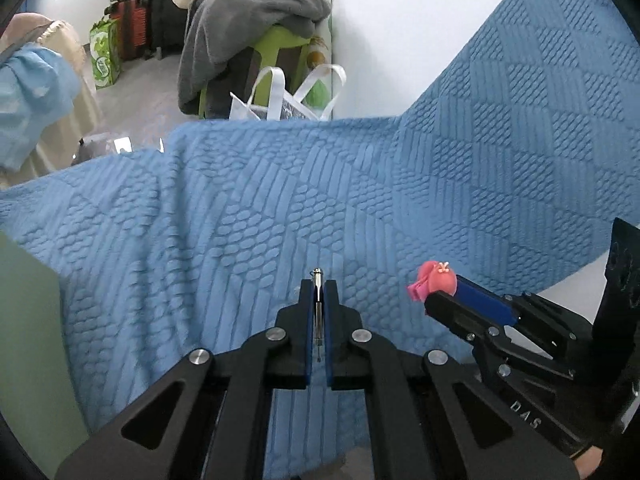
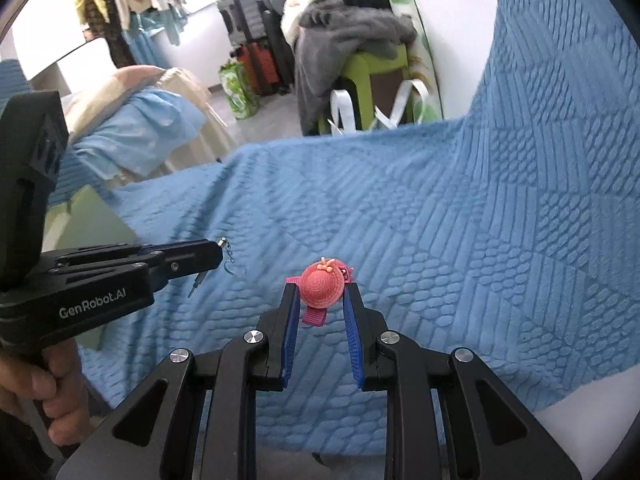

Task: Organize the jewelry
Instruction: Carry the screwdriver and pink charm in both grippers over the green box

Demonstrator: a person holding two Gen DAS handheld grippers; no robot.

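Pink hat clip (image 2: 321, 289) pinched in right gripper (image 2: 321, 286); thin metal earring (image 1: 318, 286) clamped in left gripper (image 1: 319, 286). Both held above blue quilt (image 1: 440, 184), mid-span near its front edge. No organizer visible; placing remains.

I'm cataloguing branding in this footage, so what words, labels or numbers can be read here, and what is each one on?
"GenRobot.AI": white lettering on the black body of the left tongs, seen from the right wrist view.
"DAS": pale letters on the black body of the right tongs, seen from the left wrist view, upside down; possibly part of a longer marking.
Green bag on the floor: print too blurred to read.
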